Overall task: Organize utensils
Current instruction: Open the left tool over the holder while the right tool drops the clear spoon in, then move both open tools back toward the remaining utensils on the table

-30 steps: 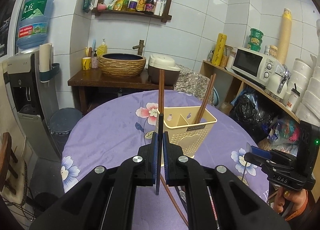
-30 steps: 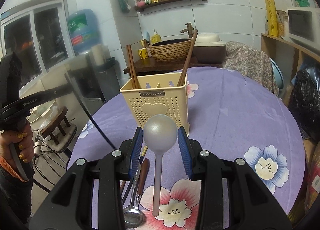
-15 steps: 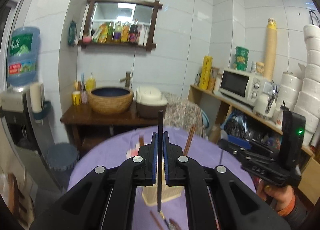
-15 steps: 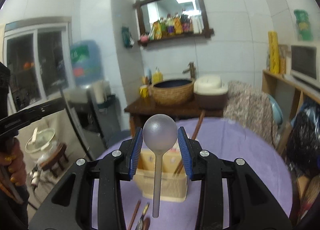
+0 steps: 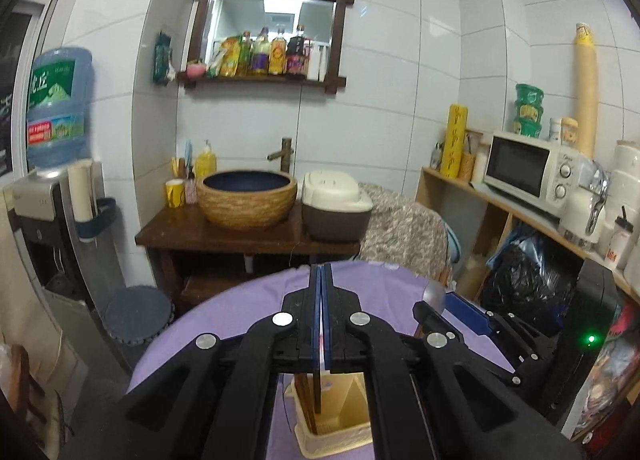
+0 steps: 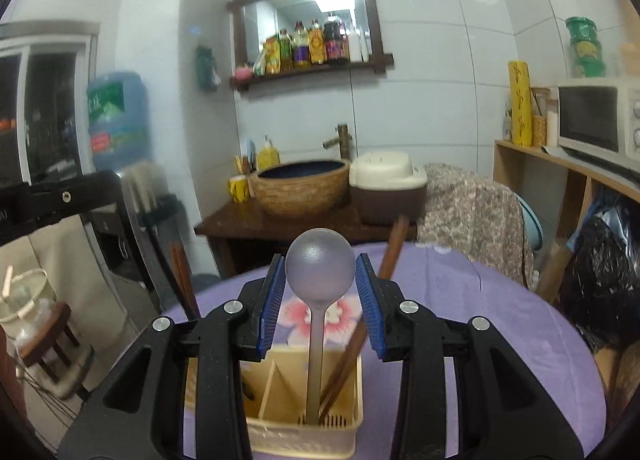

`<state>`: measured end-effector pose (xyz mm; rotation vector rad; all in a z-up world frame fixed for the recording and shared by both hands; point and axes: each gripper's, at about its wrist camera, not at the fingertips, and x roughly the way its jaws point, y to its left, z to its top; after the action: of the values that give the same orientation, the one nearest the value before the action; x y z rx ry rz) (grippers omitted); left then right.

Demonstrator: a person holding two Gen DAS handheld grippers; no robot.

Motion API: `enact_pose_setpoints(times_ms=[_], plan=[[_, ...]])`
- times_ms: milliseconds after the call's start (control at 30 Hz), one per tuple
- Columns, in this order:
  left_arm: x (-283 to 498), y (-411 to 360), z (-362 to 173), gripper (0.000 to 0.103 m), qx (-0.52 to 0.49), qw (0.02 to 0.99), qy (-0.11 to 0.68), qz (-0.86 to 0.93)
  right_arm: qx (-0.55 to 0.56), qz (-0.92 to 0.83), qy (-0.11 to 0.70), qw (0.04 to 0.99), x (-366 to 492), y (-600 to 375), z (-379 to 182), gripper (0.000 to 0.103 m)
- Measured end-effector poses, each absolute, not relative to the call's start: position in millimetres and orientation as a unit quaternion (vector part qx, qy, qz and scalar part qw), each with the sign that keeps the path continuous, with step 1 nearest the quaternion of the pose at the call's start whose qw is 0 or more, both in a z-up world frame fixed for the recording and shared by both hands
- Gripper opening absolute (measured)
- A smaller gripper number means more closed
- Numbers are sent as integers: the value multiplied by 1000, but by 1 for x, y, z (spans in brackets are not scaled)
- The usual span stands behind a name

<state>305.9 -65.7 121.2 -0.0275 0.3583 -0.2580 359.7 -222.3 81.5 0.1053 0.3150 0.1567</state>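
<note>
My right claw [image 6: 320, 292] gripped the spoon [image 6: 320, 272], its handle down in the holder [image 6: 344, 436] beside brown chopsticks [image 6: 348, 356]. My left claw [image 5: 322, 324] pinched a dark stick [image 5: 317, 392] over another slot.

Your right gripper [image 6: 320, 292] holds a grey metal spoon [image 6: 318, 280] upright inside the cream plastic utensil caddy [image 6: 304, 432] on the purple-clothed round table [image 6: 500, 332], with brown wooden chopsticks [image 6: 352, 348] leaning just right of it.
</note>
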Motion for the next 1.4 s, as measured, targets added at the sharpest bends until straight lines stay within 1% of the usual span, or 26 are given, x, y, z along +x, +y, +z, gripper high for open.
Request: enact_pose_setpoints(times_ms=[133,233,267,300,367,400,433,467,500,533,567,600,633,667,733,800,867,933,1067,1400], plan=[[300,-61,94,2,-11,971,195,-137,36,71,180,980,355,-222,50,37],[301,-60,80,2,-10,966,214,-144,32,71,190,979,352,-221,39,37],[299,-58,76,2,-14,965,218,-146,27,74,193,978,351,-219,37,39],[297,-56,75,2,-18,965,218,-146,21,72,193,978,348,-218,35,54],[292,-52,71,3,-20,965,217,-148,8,57,176,983,336,-216,32,76],[287,-50,70,4,-19,965,214,-148,5,54,167,984,331,-216,31,77],[282,-48,67,10,-16,966,212,-147,1,57,165,985,327,-216,30,77],[276,-46,65,25,-16,967,210,-145,-1,58,165,984,323,-215,29,77],[272,-44,63,35,-17,967,207,-144,-3,57,165,985,319,-215,29,77],[264,-40,60,52,-20,969,202,-142,-5,54,163,985,314,-215,30,77],[260,-37,58,57,-22,970,199,-139,-5,53,160,986,306,-216,31,78],[254,-34,55,58,-24,971,197,-137,-4,54,161,986,301,-216,31,81],[248,-30,51,61,-25,971,199,-134,-4,55,164,985,296,-216,31,83],[242,-27,46,68,-26,969,207,-130,-3,57,172,983,290,-216,30,87],[237,-22,37,75,-27,965,226,-129,-1,61,188,980,278,-215,29,88],[229,-16,25,77,-30,959,250,-128,0,69,211,975,266,-213,24,92],[220,-11,10,83,-32,953,273,-125,-3,77,234,969,253,-211,17,93],[213,-8,-3,85,-31,949,291,-121,-9,76,254,964,241,-209,6,93],[201,1,-27,85,-36,939,324,-107,-13,76,296,952,228,-208,-15,93],[183,16,-53,85,-37,934,348,-74,5,60,372,926,206,-217,-67,93]])
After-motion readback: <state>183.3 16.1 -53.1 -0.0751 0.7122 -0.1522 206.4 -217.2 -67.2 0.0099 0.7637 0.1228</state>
